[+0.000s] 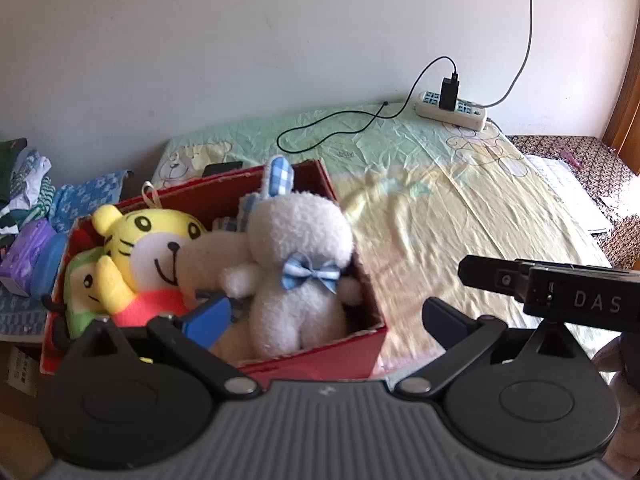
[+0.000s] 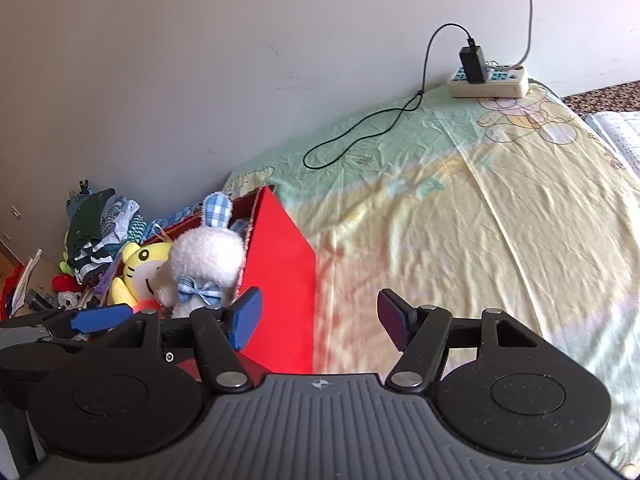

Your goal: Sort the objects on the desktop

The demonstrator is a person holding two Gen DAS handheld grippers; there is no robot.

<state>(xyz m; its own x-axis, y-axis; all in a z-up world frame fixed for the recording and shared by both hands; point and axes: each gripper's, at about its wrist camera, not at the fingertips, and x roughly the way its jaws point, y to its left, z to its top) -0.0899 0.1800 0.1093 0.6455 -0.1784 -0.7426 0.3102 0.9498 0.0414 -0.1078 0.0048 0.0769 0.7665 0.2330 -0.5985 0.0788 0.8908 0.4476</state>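
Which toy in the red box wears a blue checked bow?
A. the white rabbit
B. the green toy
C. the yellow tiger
A: the white rabbit in the red box has the blue checked bow at its neck; the yellow tiger beside it has none.

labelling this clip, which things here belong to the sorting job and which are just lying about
Job:
red cardboard box
white fluffy plush rabbit with blue bow
yellow plush tiger
green plush toy

Lying about:
white power strip
black charger cable
pile of folded clothes
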